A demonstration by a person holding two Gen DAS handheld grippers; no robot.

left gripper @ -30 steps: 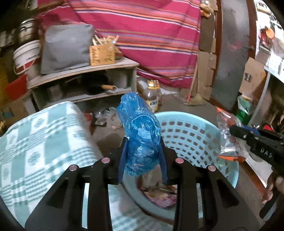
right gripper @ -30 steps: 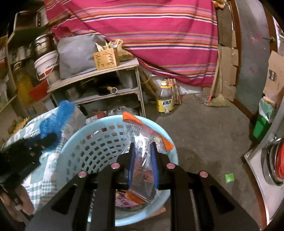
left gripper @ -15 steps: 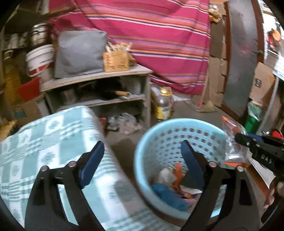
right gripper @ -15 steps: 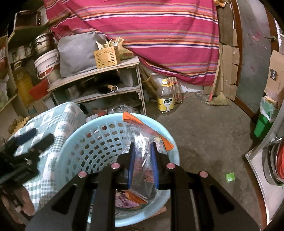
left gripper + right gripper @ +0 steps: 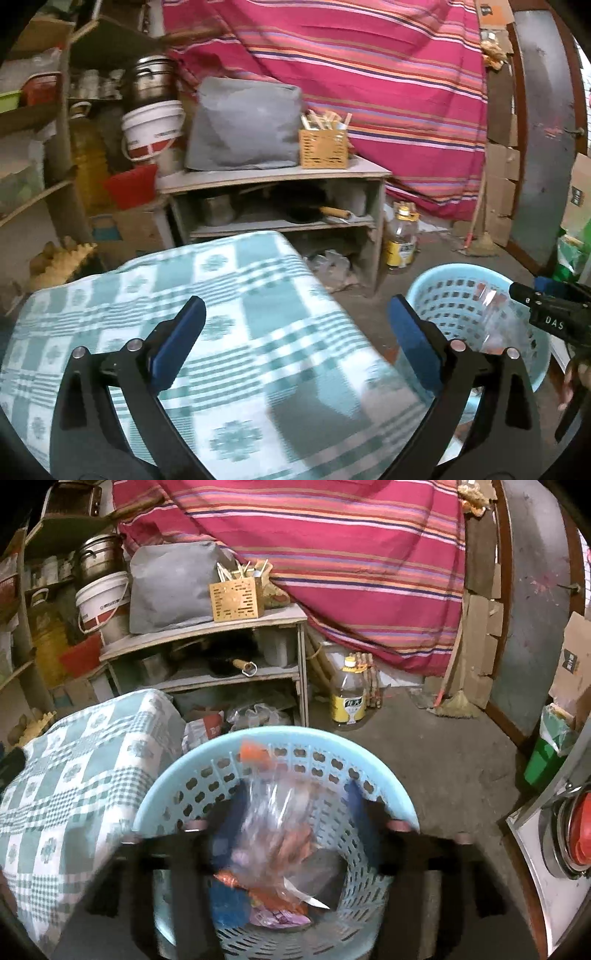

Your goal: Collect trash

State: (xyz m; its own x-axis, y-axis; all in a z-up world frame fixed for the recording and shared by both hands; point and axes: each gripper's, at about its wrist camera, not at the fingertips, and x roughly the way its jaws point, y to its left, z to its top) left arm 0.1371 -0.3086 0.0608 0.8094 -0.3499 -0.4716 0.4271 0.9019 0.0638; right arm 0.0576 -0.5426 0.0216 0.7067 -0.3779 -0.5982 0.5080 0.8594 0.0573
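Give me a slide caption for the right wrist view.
Right gripper opening over the blue basket, clear plastic wrapper dropping in.

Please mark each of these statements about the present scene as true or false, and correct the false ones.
1. The left tongs hold a blue plastic bag. False: nothing is between them; they hang wide over the checked cloth.
2. The basket is light blue with holes in its wall. True.
3. The clear orange-edged wrapper lies on the checked cloth. False: it is in the basket's mouth, between the right tongs, whose jaws are opening and no longer press on it.
4. A bottle with a yellow label stands on the floor beyond the basket. True.
5. The basket is empty. False: a blue bag and other wrappers lie at its bottom.
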